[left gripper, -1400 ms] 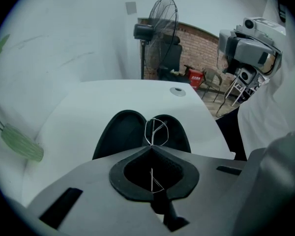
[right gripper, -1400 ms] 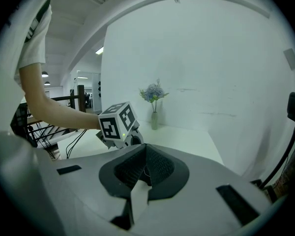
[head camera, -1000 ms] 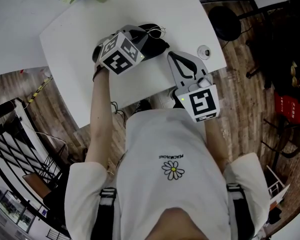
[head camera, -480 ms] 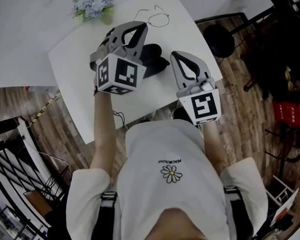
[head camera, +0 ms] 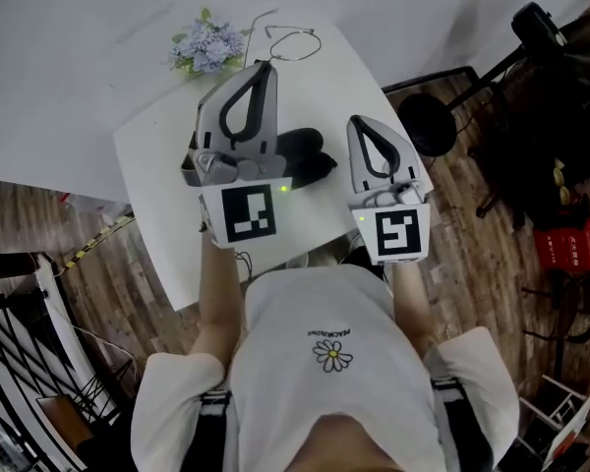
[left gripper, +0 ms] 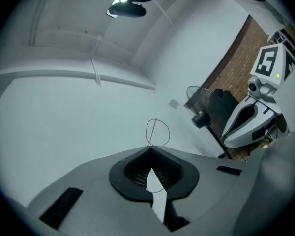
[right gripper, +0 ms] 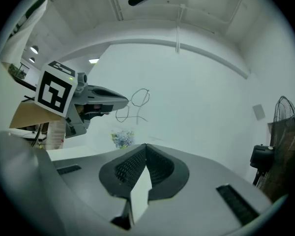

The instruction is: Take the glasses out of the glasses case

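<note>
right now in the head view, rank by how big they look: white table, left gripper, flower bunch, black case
1. white table
2. left gripper, enlarged by nearness to the camera
3-4. flower bunch and black case look alike; the case is partly hidden behind that gripper, so no ranking

Room, as I see it from my station:
- white table
- blue flowers at its far edge
- black stool beside its right corner
- wood-plank floor
- white wall
- brick wall
- fan
- ceiling lamp, lit
</note>
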The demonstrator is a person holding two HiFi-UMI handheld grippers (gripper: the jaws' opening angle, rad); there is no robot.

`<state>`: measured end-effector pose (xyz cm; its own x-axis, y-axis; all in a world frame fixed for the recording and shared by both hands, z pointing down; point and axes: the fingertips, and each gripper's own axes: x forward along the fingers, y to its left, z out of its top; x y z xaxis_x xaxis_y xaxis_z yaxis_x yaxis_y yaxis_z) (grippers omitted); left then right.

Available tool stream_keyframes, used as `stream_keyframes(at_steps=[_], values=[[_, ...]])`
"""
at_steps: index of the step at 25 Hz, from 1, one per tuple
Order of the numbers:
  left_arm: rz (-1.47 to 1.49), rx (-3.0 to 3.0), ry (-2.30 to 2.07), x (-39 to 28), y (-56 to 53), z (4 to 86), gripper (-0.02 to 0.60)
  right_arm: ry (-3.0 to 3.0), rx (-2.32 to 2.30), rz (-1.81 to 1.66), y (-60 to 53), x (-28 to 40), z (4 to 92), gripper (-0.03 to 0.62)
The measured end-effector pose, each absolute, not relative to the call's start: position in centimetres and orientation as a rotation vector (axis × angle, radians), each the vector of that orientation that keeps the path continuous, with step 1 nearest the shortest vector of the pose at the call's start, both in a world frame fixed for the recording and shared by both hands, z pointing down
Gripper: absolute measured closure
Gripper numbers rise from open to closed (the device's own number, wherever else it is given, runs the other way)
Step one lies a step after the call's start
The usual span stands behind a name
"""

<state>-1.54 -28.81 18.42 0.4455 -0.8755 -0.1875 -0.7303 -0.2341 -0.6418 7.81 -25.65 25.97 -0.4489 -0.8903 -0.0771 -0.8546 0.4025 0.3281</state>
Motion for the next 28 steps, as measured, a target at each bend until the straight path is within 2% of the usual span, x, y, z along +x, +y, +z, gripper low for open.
stream_keyframes(at_steps=[13, 28], values=[[0.322, -2.18, 1.609, -6.0, -23.6, 15.8, 0.568, -2.579, 1.814, -0.509, -24.4, 8.2, 21.5, 0.585], [0.386, -2.159, 1.684, -8.4, -22.9, 16.7, 0.568, -2.582, 1.84, -0.517, -23.8, 7.3, 21.1, 0.585]])
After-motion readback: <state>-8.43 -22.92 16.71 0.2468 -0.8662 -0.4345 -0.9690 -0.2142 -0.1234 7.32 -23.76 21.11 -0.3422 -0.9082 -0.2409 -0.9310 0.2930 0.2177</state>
